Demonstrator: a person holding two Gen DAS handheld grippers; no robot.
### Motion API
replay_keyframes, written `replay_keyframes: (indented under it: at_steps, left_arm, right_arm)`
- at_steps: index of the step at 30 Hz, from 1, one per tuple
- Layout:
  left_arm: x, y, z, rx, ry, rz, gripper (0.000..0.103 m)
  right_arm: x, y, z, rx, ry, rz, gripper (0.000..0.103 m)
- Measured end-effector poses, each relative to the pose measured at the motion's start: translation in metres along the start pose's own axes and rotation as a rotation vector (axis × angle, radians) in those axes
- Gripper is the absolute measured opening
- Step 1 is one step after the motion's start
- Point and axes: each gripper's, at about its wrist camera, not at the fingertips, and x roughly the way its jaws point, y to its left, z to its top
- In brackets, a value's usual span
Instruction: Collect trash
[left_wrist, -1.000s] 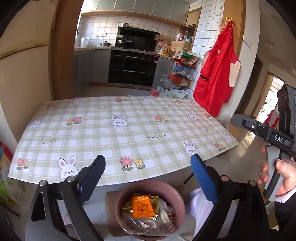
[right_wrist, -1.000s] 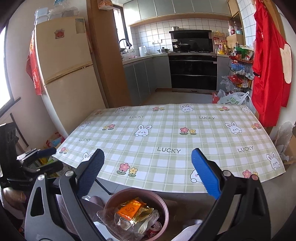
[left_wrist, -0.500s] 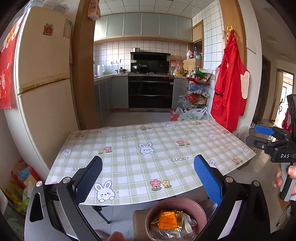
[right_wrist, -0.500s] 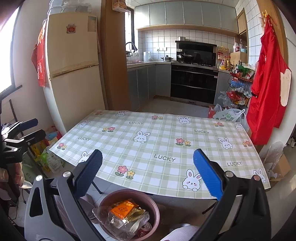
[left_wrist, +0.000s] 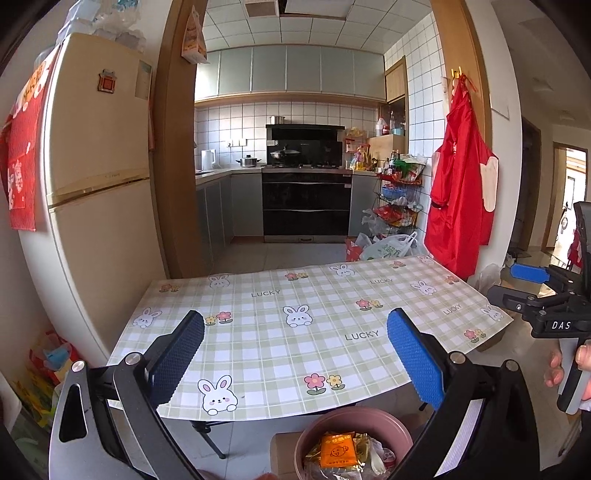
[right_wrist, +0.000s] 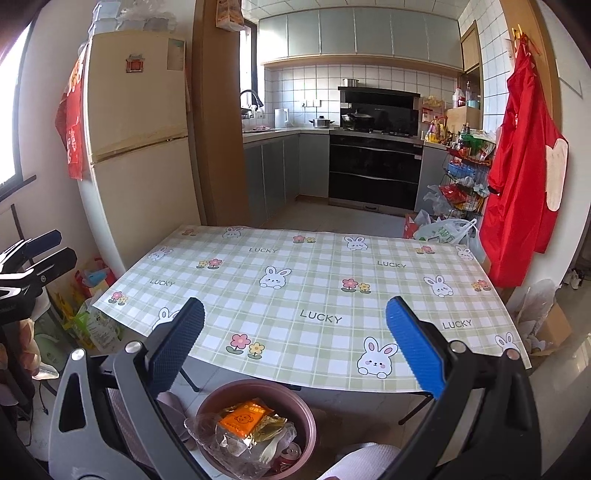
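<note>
Nearest, low in both views: pink bin (right_wrist: 255, 428) on the floor just in front of the table's near edge, packed with trash. On top sits an orange packet (right_wrist: 242, 419), with crumpled clear plastic, a white plastic fork (right_wrist: 271, 452) and a red can (right_wrist: 290, 452) around it. Bin is cut off at the bottom edge in the left wrist view.

Left gripper (left_wrist: 295, 354) has its fingers spread wide with nothing between them. Right gripper (right_wrist: 295, 350) is the same, wide and empty. Both are held above the bin, aimed across the table.

Table (right_wrist: 314, 295), in a check cloth with rabbits, shows no loose trash on its top.

Judged step: collection looks finished or close to it. Next move would call for a scan for leftovers.

Hard to tell: the floor left of the table by the fridge (right_wrist: 136, 147) has colourful packets (right_wrist: 92, 325), trash or storage unclear. Right of the table, plastic bags (right_wrist: 443, 230) by the wire rack are equally unclear. Under the table is hidden.
</note>
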Motion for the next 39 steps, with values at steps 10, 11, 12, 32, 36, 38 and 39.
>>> replay_keyframes:
  at_steps: [10,11,12,32,36,38,39]
  left_arm:
    - [0.0010,-0.0032,0.0032,0.006,0.003,0.004,0.097]
    - [0.0010,-0.0036,0.0032,0.008,0.003,0.005,0.097]
    - [0.0019,-0.0036,0.0033,0.008,0.004,0.007,0.097]
    - [0.0032,-0.0051,0.0044,0.020,0.007,0.025,0.097]
    - [0.0029,-0.0062,0.0044,0.025,0.006,0.028,0.097]
    - [0.0031,-0.0061,0.0043,0.026,0.007,0.029,0.097]
    - [0.0032,-0.0057,0.0039,0.026,0.007,0.028,0.097]
  right_arm:
    - [-0.0015,-0.0011,-0.0011,0.013,-0.002,-0.006,0.097]
    - [-0.0016,-0.0010,-0.0014,0.012,-0.001,-0.006,0.097]
    - [-0.0015,-0.0010,-0.0013,0.012,-0.001,-0.006,0.097]
    - [-0.0047,-0.0026,-0.0003,0.021,-0.006,-0.022,0.097]
    - [-0.0046,-0.0030,-0.0001,0.017,-0.004,-0.028,0.097]
    - [-0.0046,-0.0023,-0.0001,0.013,-0.003,-0.031,0.097]
    - [-0.0048,-0.0015,0.0000,0.010,-0.003,-0.034,0.097]
